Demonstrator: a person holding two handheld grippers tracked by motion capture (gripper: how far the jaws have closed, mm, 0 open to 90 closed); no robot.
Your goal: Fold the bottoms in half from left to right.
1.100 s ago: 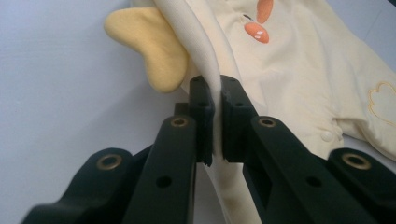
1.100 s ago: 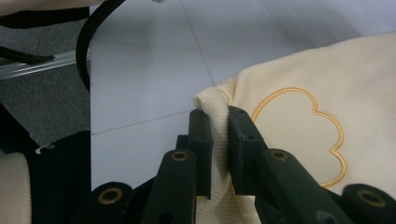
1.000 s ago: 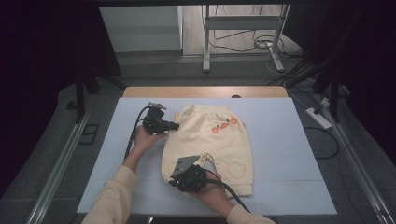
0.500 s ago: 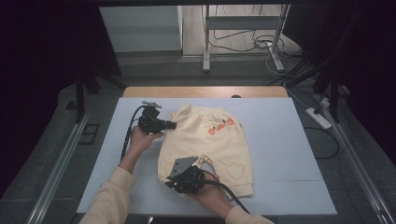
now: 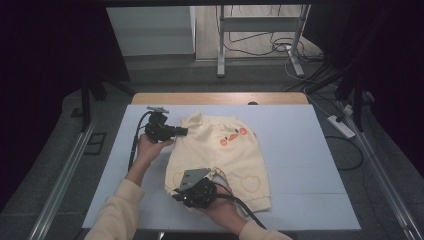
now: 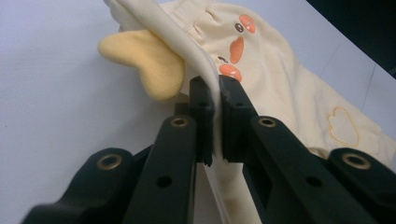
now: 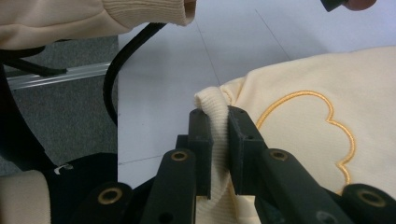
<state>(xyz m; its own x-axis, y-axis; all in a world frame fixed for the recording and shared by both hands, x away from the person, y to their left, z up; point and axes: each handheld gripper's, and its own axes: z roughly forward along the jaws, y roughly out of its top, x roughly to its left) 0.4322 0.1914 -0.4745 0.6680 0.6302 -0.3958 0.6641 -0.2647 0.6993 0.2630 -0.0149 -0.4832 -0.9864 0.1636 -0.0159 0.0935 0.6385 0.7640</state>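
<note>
Pale yellow cotton toddler trousers with orange carrot prints and embroidered hearts point(image 5: 220, 155) lay flat on the white foam-covered bench point(image 5: 310, 150), roughly centred, waistband toward the far edge. Left gripper point(image 5: 183, 131) sat at the waistband's left corner; in the left gripper view its fingers point(image 6: 204, 116) were clenched on a fold of the waistband edge, a darker yellow lobe of fabric point(image 6: 148, 63) just beside them. Right gripper point(image 5: 176, 194) was at the near-left leg hem; in the right gripper view its fingers point(image 7: 201, 140) were clamped on the ribbed cuff point(image 7: 212, 105), heart outline just beside. Change versus a second ago: the right gripper slid from over the leg out to the cuff corner and pinched it; the left gripper barely moved, and the left edge of the trousers got pulled a bit straighter between the two grips. Read: both corners of the left side now secured, so the pick phase of a fold looks done. Next move probably lifts that edge over toward the right leg. Risk: single-layer grab at the cuff, so the lower layer may stay behind.
</note>
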